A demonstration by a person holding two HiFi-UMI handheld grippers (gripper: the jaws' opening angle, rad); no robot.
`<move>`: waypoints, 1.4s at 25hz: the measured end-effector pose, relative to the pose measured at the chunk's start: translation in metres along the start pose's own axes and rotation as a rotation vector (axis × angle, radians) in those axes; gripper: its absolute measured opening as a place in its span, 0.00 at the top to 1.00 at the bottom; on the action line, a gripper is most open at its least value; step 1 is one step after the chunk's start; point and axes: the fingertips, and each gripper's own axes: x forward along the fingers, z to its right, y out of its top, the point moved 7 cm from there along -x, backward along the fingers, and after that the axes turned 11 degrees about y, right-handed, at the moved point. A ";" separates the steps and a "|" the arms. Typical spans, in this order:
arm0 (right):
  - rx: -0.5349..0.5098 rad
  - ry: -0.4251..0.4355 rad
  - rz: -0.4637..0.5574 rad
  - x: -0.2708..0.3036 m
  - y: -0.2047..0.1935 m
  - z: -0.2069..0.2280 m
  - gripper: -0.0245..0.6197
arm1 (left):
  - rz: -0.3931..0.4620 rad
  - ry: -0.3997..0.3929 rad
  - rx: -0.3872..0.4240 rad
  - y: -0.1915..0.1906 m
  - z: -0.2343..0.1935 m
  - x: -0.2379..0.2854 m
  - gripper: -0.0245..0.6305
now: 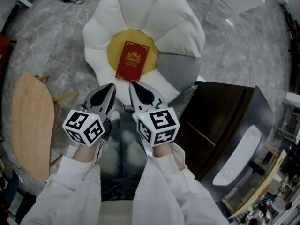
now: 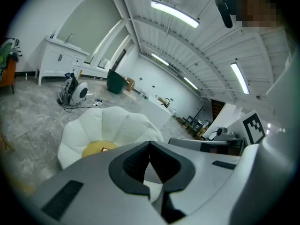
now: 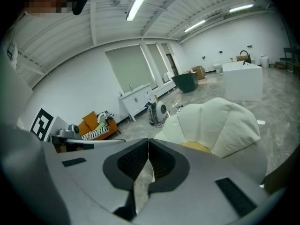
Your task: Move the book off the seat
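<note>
A red book (image 1: 132, 60) with a gold crest lies flat on the yellow centre of a flower-shaped seat (image 1: 140, 13), its lower edge overlapping a white petal. The seat has white petals all round except one grey petal (image 1: 180, 69) on the right side of the head view, and it stands on a grey marbled floor (image 1: 61, 36).

Just short of the seat's near edge, a person in white sleeves (image 1: 70, 186) holds the left tongs (image 1: 110, 86) and the right tongs (image 1: 132, 84) side by side, both pointing toward the book and clear of it. Each carries a marker cube (image 1: 84, 125) above the wrist.

The left tongs (image 2: 149, 144) are pressed together at the tips with nothing between them, the seat (image 2: 112, 125) in sight beyond. The right tongs (image 3: 148, 142) are likewise pressed together and empty, the seat (image 3: 220, 121) ahead and to their right.

An oval wooden board (image 1: 30, 125) lies on the floor to the person's left. A dark cabinet (image 1: 220, 125) stands to the right, close beside the seat.
</note>
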 end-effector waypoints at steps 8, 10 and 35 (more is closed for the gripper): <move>0.029 -0.013 -0.037 0.034 -0.048 0.047 0.94 | -0.023 -0.028 0.002 -0.042 -0.027 0.055 0.95; 0.049 -0.030 -0.028 0.042 -0.059 0.065 0.94 | -0.013 -0.050 0.027 -0.046 -0.034 0.071 0.95; 0.236 -0.018 -0.106 0.149 -0.231 0.194 0.94 | -0.126 0.001 -0.009 -0.204 -0.149 0.198 0.95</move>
